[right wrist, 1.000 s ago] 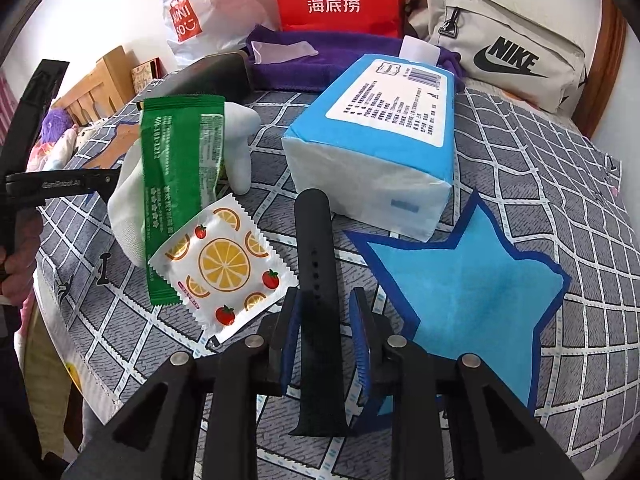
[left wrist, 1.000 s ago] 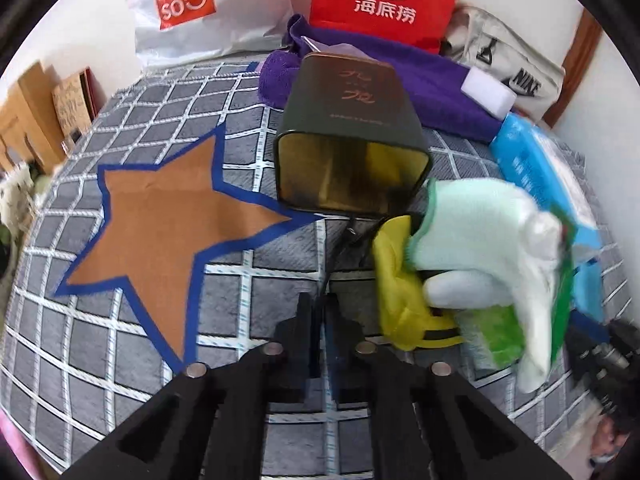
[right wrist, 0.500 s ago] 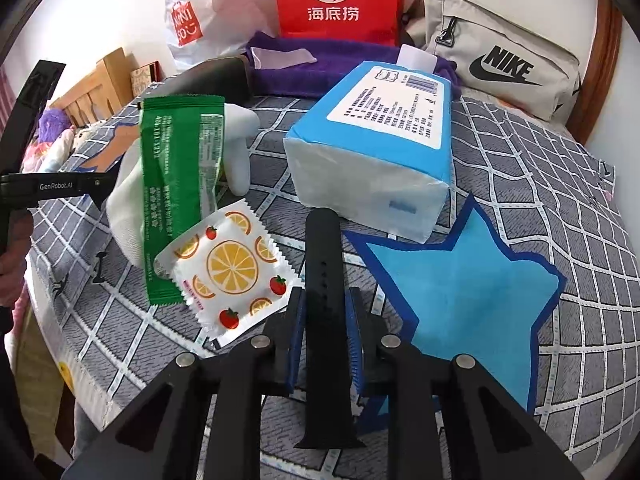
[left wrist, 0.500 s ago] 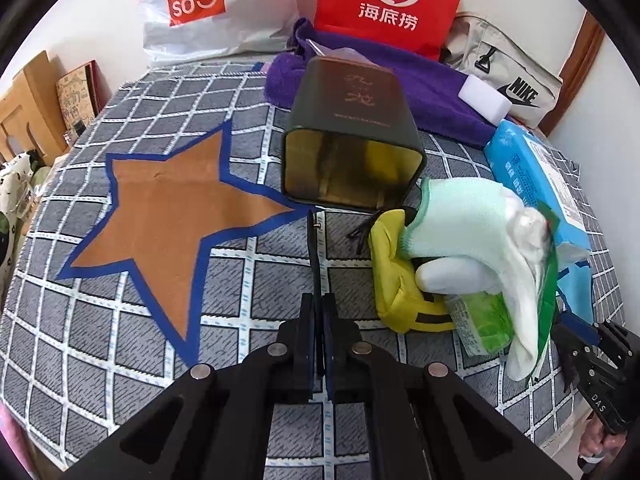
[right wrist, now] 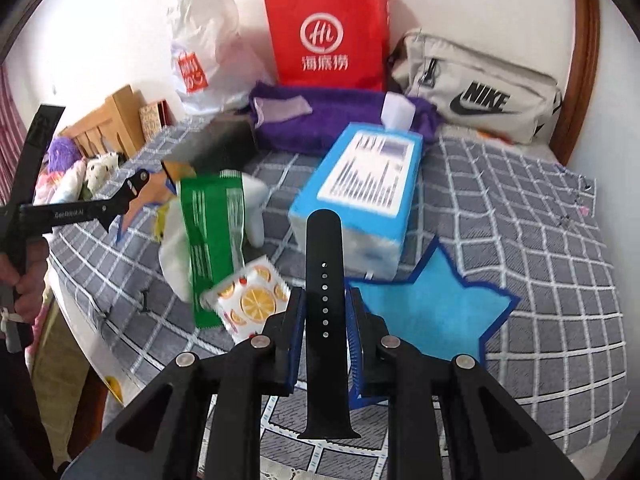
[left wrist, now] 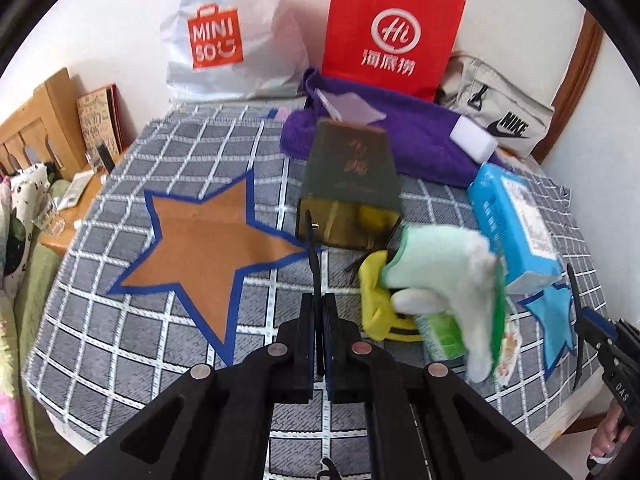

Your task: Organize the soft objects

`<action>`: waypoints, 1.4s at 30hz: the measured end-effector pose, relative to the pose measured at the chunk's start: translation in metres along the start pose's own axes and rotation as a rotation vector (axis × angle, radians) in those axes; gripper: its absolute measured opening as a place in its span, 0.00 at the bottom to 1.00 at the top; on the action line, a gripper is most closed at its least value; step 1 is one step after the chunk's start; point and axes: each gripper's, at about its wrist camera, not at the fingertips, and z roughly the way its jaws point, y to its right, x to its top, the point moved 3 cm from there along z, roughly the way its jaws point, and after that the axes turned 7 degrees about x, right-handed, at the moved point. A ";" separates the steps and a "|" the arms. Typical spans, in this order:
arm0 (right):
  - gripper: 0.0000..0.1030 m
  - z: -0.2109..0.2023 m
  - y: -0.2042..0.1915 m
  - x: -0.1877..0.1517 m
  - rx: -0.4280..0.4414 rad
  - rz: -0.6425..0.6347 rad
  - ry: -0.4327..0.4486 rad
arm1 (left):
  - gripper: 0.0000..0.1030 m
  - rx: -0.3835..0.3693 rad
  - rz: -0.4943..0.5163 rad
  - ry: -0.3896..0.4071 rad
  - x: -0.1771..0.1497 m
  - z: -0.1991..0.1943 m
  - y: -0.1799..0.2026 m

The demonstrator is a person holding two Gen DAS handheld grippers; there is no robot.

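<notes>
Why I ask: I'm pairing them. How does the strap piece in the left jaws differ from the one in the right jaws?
The left strap piece shows edge-on, thin; the right strap piece lies flat-on, broad. The left ends in what looks like a buckle pin; the right has holes and a rounded tip. Both are black, clamped in shut jaws.

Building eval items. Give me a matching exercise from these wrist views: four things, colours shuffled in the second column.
Things:
1. watch strap in the right tool
2. towel
3. tissue pack
4. paper bag

Colours:
A. purple
B. red
C. black
D. blue

Pairs: 1-C, 2-A, 3-D, 4-B
</notes>
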 end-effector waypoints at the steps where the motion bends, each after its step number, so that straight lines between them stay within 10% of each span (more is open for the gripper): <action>1: 0.20 -0.005 0.001 0.004 -0.005 0.001 0.012 | 0.04 0.001 0.003 0.009 0.003 -0.005 0.001; 17: 0.20 -0.031 0.020 0.074 -0.032 0.035 0.115 | 0.04 0.003 0.051 0.117 0.060 -0.037 0.029; 42: 0.20 0.054 0.058 0.187 0.010 0.078 0.109 | 0.04 0.010 0.026 0.049 0.149 0.037 0.033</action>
